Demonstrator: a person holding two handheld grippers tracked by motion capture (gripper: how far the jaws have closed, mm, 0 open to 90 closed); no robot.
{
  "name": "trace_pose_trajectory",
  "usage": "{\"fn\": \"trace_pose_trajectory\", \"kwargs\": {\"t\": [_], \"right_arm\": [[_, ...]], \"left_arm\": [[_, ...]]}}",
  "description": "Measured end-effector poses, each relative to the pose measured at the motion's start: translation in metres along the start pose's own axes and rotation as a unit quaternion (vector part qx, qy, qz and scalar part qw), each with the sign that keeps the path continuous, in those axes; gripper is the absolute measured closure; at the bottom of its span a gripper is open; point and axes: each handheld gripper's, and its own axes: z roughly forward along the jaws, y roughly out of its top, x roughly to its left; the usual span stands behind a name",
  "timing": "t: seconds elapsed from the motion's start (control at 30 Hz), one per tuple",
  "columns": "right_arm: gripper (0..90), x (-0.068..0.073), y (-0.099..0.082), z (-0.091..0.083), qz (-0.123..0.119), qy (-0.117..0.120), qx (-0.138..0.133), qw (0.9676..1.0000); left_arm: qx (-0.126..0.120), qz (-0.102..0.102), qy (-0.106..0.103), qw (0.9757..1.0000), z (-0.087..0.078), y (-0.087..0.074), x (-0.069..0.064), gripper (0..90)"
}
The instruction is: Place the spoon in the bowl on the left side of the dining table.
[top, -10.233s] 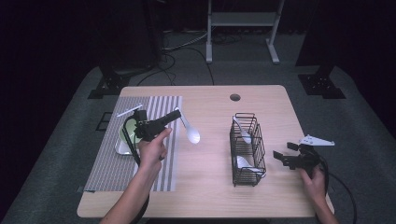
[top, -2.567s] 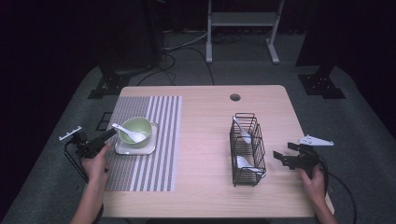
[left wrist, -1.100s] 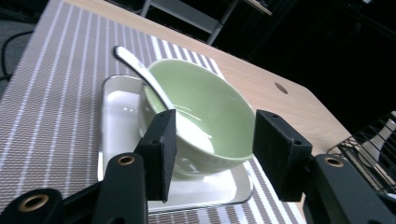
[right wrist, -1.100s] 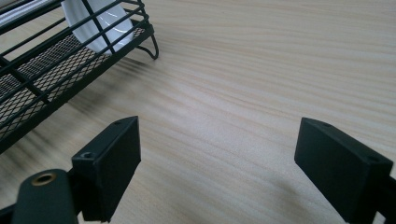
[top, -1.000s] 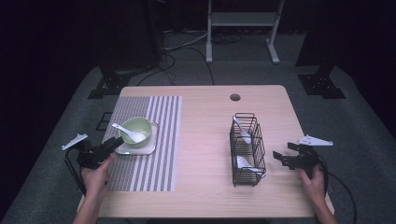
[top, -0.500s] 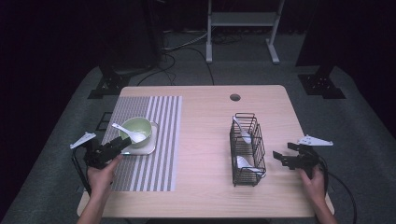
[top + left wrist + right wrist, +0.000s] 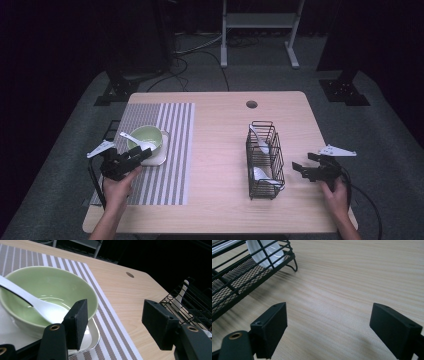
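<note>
A green bowl (image 7: 146, 138) stands on a white square plate (image 7: 159, 158) on the striped placemat (image 7: 170, 150). A white spoon (image 7: 134, 141) lies in it with its handle pointing left. My left gripper (image 7: 141, 154) is just in front of the bowl's near-left side, and its jaws have just been opening with nothing between them. In the left gripper view the bowl (image 7: 57, 287) and spoon (image 7: 37, 305) sit right behind the left pad of that gripper (image 7: 117, 320). My right gripper (image 7: 298, 171) stands open over bare wood, right of the black wire basket (image 7: 263, 160).
The wire basket holds two white spoons (image 7: 258, 140) (image 7: 261, 175). In the right gripper view its corner (image 7: 237, 277) lies at the upper left, ahead of the right gripper (image 7: 337, 327). A round cable hole (image 7: 251, 104) is near the table's far edge.
The left hand has moved right, in from the table's left edge toward the bowl, and its jaws stand wider. The spoon it held ten seconds ago lies in the bowl. The right hand has kept still.
</note>
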Motion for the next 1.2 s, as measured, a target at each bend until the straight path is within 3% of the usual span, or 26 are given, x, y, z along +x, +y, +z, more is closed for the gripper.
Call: {"fn": "trace_pose_trajectory", "kwargs": {"t": [1.2], "right_arm": [[13.4,0.0,0.0,0.0,-0.003,0.002,-0.001,1.0]], "left_arm": [[0.046,0.036,-0.029,0.9979,0.034,-0.01,-0.036,28.0]]}}
